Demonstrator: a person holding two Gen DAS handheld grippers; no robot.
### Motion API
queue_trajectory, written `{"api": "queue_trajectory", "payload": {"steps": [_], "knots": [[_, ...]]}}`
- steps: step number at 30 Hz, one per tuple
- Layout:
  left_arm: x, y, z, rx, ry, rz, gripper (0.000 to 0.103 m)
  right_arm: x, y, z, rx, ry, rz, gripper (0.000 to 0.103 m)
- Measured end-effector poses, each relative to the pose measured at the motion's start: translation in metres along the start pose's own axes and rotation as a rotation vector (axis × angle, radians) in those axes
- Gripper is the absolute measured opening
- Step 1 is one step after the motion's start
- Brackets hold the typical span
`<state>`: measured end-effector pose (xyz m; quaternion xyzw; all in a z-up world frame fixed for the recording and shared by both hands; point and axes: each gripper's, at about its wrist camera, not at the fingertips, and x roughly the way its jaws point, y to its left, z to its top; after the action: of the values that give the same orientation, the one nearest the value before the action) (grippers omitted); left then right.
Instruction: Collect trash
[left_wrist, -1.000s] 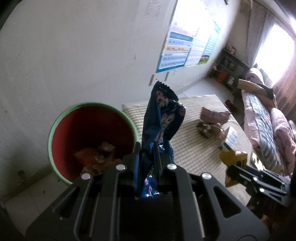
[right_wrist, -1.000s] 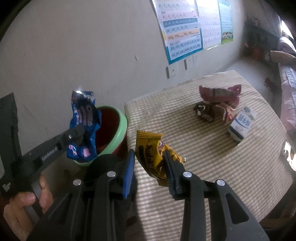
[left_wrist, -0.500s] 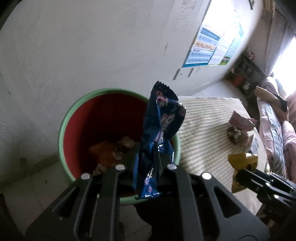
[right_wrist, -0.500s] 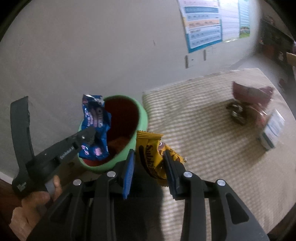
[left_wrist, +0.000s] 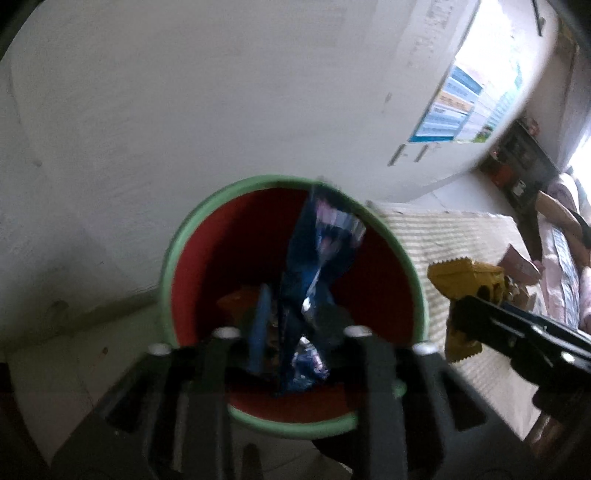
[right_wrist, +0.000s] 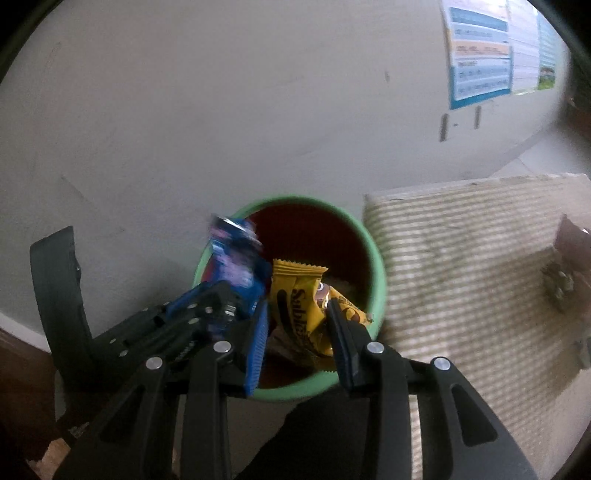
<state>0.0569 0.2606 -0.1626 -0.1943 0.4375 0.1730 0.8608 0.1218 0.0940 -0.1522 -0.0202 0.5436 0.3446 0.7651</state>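
Opening over the bin (left_wrist: 166, 266), the left tool (left_wrist: 295, 321) frees its blue wrapper (left_wrist: 317, 258); the right tool (right_wrist: 299, 325) loosens on its yellow wrapper (right_wrist: 295, 291).

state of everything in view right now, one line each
left tool: jaws opening over the bin, blue wrapper between them
right tool: jaws opening, yellow wrapper between them
blue wrapper: upright, blurred, above the bin mouth
yellow wrapper: crumpled, over the bin mouth
bin: open-topped, trash inside
table: covered by a striped cloth, wrappers at its far side
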Motion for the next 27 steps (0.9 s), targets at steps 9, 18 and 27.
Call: {"api": "queue_trajectory", "payload": {"steps": [9, 18, 27], "knots": [[0.001, 0.004, -0.007, -0.024, 0.001, 0.018, 0.061, -0.022, -0.053, -0.009, 0.095, -0.094, -0.061, 0.055], [0.007, -0.026, -0.012, -0.003, -0.005, -0.012, 0.061, -0.082, -0.273, -0.051, 0.553, -0.151, -0.532, 0.057], [0.006, -0.060, -0.013, 0.075, -0.005, -0.037, 0.061, -0.080, -0.338, -0.058, 0.625, -0.116, -0.629, 0.060]]}}
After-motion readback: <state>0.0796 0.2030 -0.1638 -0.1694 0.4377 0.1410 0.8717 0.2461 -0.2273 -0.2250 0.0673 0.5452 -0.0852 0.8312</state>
